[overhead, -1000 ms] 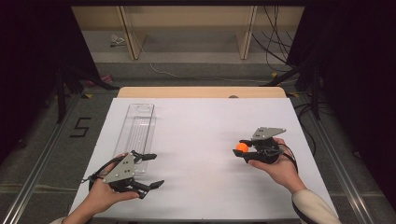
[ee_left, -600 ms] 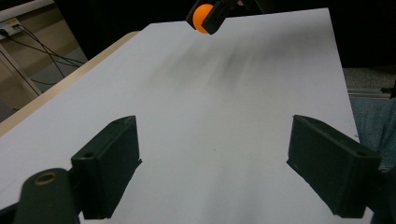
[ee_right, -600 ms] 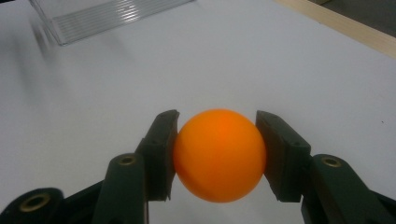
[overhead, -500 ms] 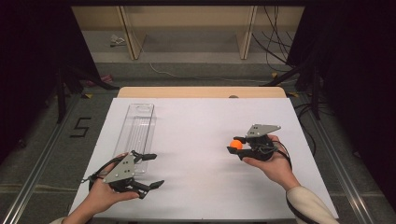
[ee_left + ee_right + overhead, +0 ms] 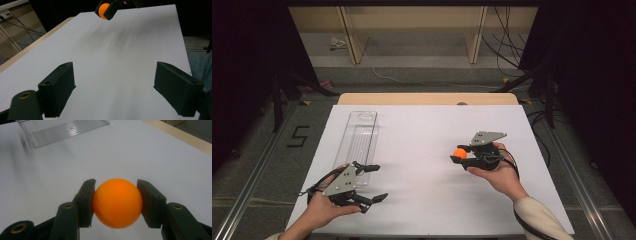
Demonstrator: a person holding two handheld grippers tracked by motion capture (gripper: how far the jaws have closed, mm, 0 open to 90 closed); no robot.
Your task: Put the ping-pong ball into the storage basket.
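On the white table (image 5: 422,200), right side: orange ball (image 5: 459,153) clamped in the right gripper (image 5: 460,154), near the table's middle right, seemingly just off the sheet.
Ball in the right gripper view: seated between the two black pads, one pad pressing each flank (image 5: 117,203); no gap visible on either side.
Ball, look: plain bright orange, smooth, matte, evenly round; no print or seam visible; likely light and hollow, prone to rolling once released.
Right gripper state: closed on the ball, jaws pointing toward the table's left.
Left gripper (image 5: 374,183): jaws spread wide with nothing between, bare table beyond them in the left gripper view; held low at the near left corner.
Clear tray (image 5: 361,131): long, ribbed, see-through, lying on the left half of the table, no contents visible; well apart from the ball.
Done so far, by judgement: ball picked up and secured.
Left to do, by judgement: probably carrying across to the tray and setting down inside; not yet begun as far as position shows.
Risk: ball bouncing or rolling along the tray on release.
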